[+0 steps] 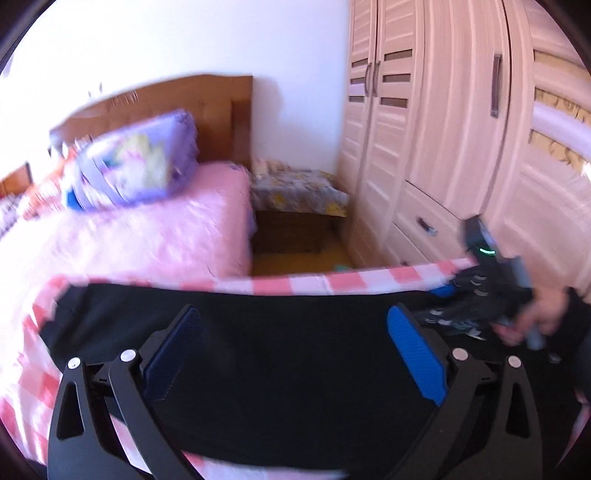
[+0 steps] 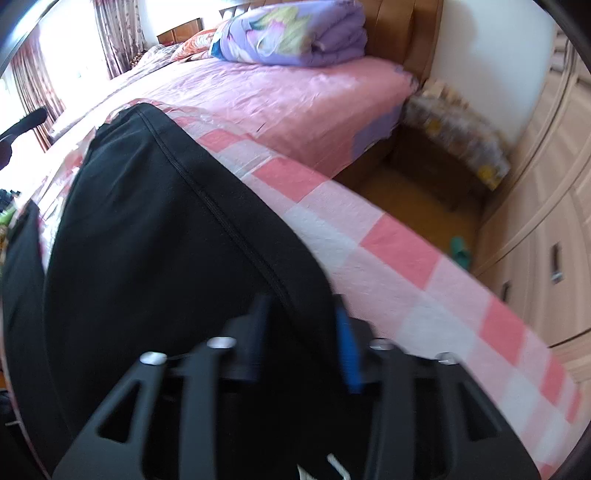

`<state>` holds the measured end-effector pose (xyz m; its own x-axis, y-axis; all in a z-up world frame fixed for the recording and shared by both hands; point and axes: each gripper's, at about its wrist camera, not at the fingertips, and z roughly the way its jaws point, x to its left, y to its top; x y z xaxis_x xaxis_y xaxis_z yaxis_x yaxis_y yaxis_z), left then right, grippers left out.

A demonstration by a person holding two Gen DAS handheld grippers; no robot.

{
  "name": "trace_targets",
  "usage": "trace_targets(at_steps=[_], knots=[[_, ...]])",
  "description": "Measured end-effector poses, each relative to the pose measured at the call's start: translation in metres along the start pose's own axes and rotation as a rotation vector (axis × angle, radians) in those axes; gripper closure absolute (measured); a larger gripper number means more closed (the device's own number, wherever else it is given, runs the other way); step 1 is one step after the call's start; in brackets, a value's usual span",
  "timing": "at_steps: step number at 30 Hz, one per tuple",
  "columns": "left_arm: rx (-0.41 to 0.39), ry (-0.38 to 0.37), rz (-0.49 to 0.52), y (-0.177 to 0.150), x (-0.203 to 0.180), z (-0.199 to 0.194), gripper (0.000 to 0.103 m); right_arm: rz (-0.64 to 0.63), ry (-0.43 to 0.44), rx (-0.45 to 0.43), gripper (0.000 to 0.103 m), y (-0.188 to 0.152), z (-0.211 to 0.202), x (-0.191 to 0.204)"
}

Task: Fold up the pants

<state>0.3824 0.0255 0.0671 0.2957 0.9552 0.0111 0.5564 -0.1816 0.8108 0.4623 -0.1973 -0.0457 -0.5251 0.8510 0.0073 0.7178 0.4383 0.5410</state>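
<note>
Black pants (image 1: 280, 354) lie spread on a pink-and-white checked cloth (image 1: 354, 282) over the bed. My left gripper (image 1: 295, 325) is open, its blue pads (image 1: 417, 354) wide apart just above the pants. My right gripper (image 2: 301, 314) is shut on the pants (image 2: 166, 240) near a stitched seam, cloth bunched between its fingers. In the left wrist view the right gripper (image 1: 448, 290) shows at the right, held by a hand, at the pants' far right edge.
A pink bedsheet (image 2: 295, 107) carries a folded purple quilt (image 2: 295, 33) by the wooden headboard (image 1: 207, 96). A covered bedside stool (image 1: 299, 192) stands by the wall. A beige wardrobe (image 1: 443, 129) lines the right. A green slipper (image 2: 460, 251) lies on the floor.
</note>
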Motion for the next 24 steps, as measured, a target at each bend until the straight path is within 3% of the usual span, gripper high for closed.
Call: trace_targets(at_steps=[2,4,6,10,13,14,16,17,18,20,23,24], knots=[[0.048,0.026,0.014,0.003,-0.007,0.016,0.002,-0.021,-0.022,-0.067,0.089,-0.012,-0.03,0.013],[0.095,-0.007,-0.041,0.008,-0.01,0.031,0.002,-0.056,-0.032,-0.132,0.089,-0.026,-0.058,0.028],[0.181,-0.141,-0.181,0.011,-0.01,0.047,0.002,-0.097,-0.051,-0.165,0.09,-0.038,-0.075,0.046],[0.3,-0.261,-0.379,0.013,-0.014,0.072,0.002,-0.166,-0.075,-0.199,0.092,-0.07,-0.09,0.095],[0.514,-0.192,-0.42,0.002,-0.033,0.105,0.002,-0.175,-0.094,-0.217,0.092,-0.092,-0.09,0.12],[0.572,-0.157,-0.42,-0.003,-0.04,0.114,0.008,-0.177,-0.106,-0.223,0.092,-0.1,-0.093,0.127],[0.64,-0.126,-0.436,-0.02,-0.053,0.125,0.054,-0.181,-0.123,-0.238,0.093,-0.11,-0.093,0.139],[0.65,-0.145,-0.448,-0.032,-0.056,0.126,0.088,-0.171,-0.124,-0.236,0.093,-0.114,-0.094,0.141],[0.632,-0.153,-0.452,-0.036,-0.057,0.123,0.089,-0.155,-0.119,-0.23,0.093,-0.117,-0.095,0.145],[0.521,-0.15,-0.401,-0.04,-0.063,0.105,0.091,-0.064,-0.101,-0.235,0.092,-0.128,-0.109,0.146],[0.322,-0.208,-0.401,-0.039,-0.062,0.051,0.092,0.111,-0.043,-0.237,0.091,-0.152,-0.13,0.135],[0.254,-0.222,-0.391,-0.04,-0.063,0.031,0.092,0.179,-0.003,-0.256,0.081,-0.163,-0.138,0.129]])
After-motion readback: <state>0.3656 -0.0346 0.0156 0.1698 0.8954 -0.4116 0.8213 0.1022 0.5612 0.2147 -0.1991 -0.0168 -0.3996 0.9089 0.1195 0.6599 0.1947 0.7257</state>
